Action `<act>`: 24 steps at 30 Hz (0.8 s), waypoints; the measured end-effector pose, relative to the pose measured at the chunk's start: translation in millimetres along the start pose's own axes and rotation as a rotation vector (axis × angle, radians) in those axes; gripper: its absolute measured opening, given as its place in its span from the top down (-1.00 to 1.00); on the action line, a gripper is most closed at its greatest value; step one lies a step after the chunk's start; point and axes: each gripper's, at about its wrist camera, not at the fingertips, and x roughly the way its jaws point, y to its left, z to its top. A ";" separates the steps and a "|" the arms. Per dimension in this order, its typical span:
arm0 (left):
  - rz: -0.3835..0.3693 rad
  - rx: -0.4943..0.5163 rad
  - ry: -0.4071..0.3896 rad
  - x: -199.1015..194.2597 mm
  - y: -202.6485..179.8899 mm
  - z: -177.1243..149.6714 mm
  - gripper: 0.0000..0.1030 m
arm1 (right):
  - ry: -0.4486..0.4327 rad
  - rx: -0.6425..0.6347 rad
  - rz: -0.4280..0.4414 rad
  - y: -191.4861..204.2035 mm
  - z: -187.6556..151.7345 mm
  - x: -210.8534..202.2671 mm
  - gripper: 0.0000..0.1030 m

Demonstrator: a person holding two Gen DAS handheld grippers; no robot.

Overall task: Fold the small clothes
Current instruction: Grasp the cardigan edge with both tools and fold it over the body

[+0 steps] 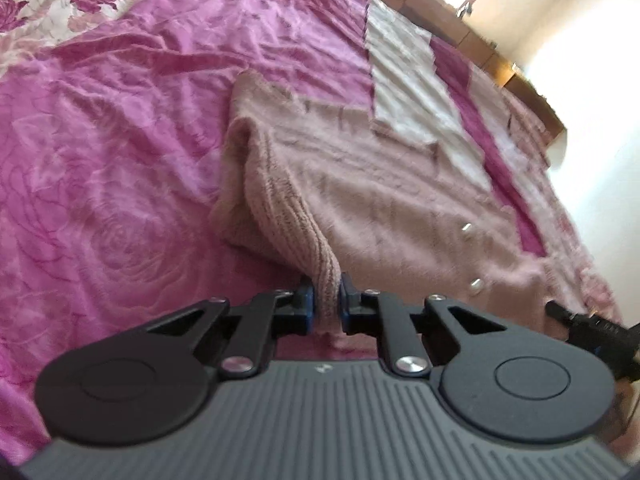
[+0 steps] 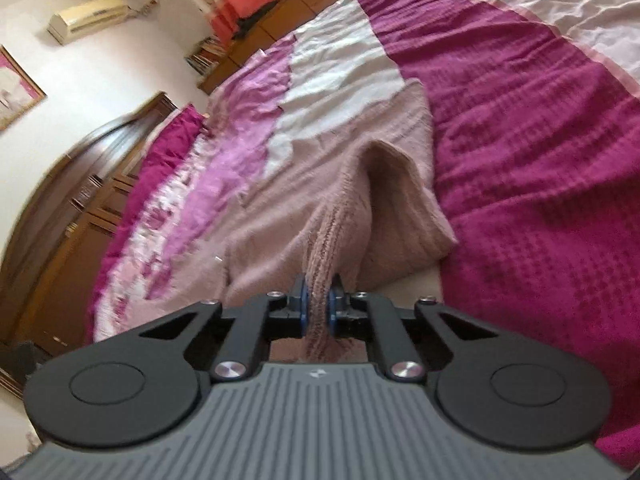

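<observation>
A fuzzy dusty-pink knitted cardigan (image 1: 360,200) with pearl buttons (image 1: 476,286) lies on the bed. My left gripper (image 1: 325,300) is shut on its ribbed edge and lifts that part off the bed. My right gripper (image 2: 318,304) is shut on another ribbed edge of the same cardigan (image 2: 352,184), which rises in a fold toward the jaws. The tip of the right gripper (image 1: 592,328) shows at the right edge of the left wrist view.
The bed has a pink rose-pattern cover (image 1: 120,160) and a magenta textured blanket (image 2: 540,160) with white patches (image 2: 340,60). A wooden headboard (image 2: 80,184) and cabinets (image 2: 256,40) stand beyond the bed. A white wall (image 1: 600,120) is near the bed's edge.
</observation>
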 end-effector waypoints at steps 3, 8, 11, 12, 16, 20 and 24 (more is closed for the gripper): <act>-0.045 -0.026 -0.042 -5.3 -6.3 11.1 0.74 | -0.026 0.027 0.063 5.5 9.4 -1.6 0.81; -0.069 -0.025 -0.143 -12.8 -20.7 37.9 0.75 | -0.084 0.059 0.136 16.2 33.3 2.4 0.82; -0.054 -0.023 -0.194 -12.1 -26.9 54.8 0.75 | -0.121 0.051 0.154 24.6 50.4 7.1 0.82; -0.042 -0.020 -0.212 -10.4 -29.2 61.2 0.75 | -0.134 0.047 0.159 27.3 56.1 9.0 0.82; 0.016 -0.010 -0.269 1.0 -33.0 84.7 0.75 | -0.187 0.046 0.159 33.5 83.3 25.6 0.82; 0.075 -0.023 -0.292 23.1 -31.3 112.6 0.76 | -0.235 0.092 0.123 26.8 109.2 51.1 0.82; 0.153 -0.015 -0.271 56.6 -27.9 137.2 0.76 | -0.264 0.143 0.050 14.8 133.4 85.8 0.82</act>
